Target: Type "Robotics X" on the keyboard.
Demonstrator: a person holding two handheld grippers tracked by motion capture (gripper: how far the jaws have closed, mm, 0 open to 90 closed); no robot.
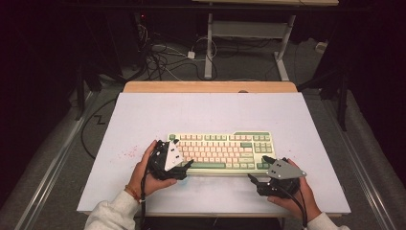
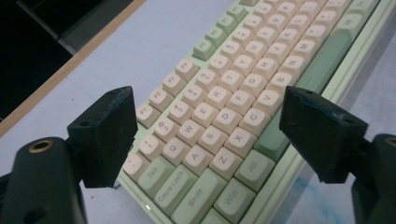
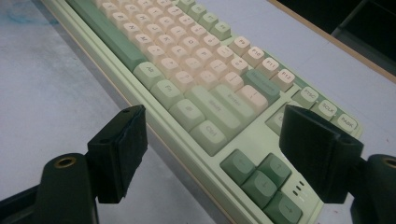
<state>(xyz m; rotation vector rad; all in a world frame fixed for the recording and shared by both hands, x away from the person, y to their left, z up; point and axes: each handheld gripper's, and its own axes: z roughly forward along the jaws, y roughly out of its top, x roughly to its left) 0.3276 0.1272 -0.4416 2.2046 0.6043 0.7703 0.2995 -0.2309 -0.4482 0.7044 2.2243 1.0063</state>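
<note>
High view has the keyboard point(image 1: 221, 152) sitting on the near half of the white surface point(image 1: 210, 112), long side facing the person, with a gripper parked at each end. Left gripper point(image 1: 181, 168) is right at the keyboard's near-left corner, right gripper point(image 1: 254, 181) sits just off the near-right corner, a bit lower toward the surface edge.

Handling-wise, my guess is it's a rigid plastic slab with some heft, so it won't flex or droop, but it's long, and grabbing one end alone would let it swing. The keycaps look smooth and just pop-on, so I wouldn't pinch those. Best bet seems to be the pale green case rim at both short ends, one gripper per end, and lift level. It could also just slide, the surface looks slick.

Left gripper view: the jaws are spread wide with nothing between them, hanging over the Tab/Caps Lock/Shift corner of the keyboard point(image 2: 243, 116), tilted down at it. Right gripper view: same deal, jaws wide apart and empty, framing the Ctrl and arrow cluster end of the keyboard point(image 3: 205, 98), one jaw over bare surface in front of the case.

Both hands hold the grippers from behind, angled inward toward the middle, forearms coming in low from the near edge. Neither one is touching the case as far as I can tell.
</note>
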